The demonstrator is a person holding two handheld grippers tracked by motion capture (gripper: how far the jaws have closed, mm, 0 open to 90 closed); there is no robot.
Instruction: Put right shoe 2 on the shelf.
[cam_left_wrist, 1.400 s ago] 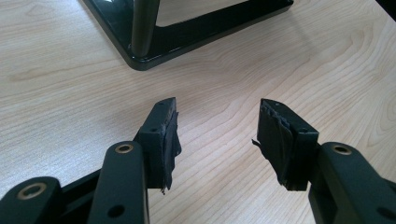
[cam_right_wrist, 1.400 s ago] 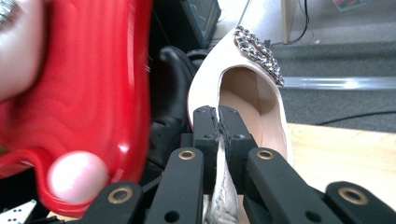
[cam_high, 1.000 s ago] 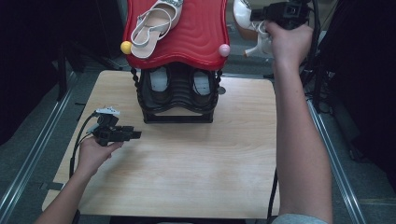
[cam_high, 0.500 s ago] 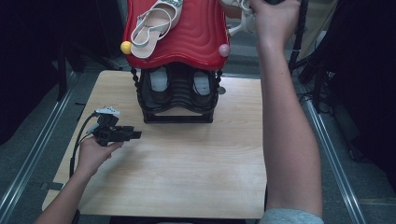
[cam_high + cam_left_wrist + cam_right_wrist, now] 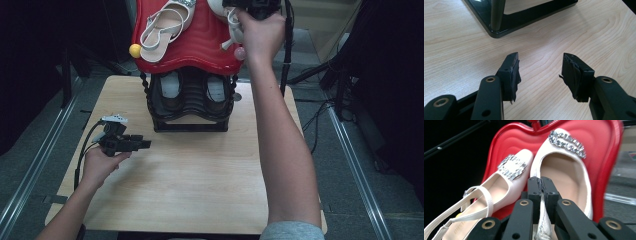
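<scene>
A black shoe rack point(image 5: 190, 102) with a red wavy top shelf point(image 5: 197, 42) stands at the table's far side. One cream slingback shoe point(image 5: 165, 25) with a jewelled buckle lies on the shelf's left part. My right gripper point(image 5: 540, 185) is shut on the side wall of a second cream shoe point(image 5: 566, 172), held over the shelf's right part beside the first shoe point(image 5: 499, 187). In the high view the right gripper point(image 5: 240, 7) is at the top edge. My left gripper point(image 5: 145, 144) rests open near the table's left side, its jaws point(image 5: 540, 72) empty over bare wood.
Two more shoes point(image 5: 171, 87) point(image 5: 216, 89) sit on the rack's lower shelf. A yellow knob point(image 5: 135, 50) and a pink knob point(image 5: 240, 53) cap the rack's posts. The rack's black base point(image 5: 524, 15) lies just ahead of the left gripper. The wooden table point(image 5: 200, 185) stretches in front.
The right hand has carried the second shoe leftward from beyond the rack's right side to above the red shelf. The left gripper has not moved.
</scene>
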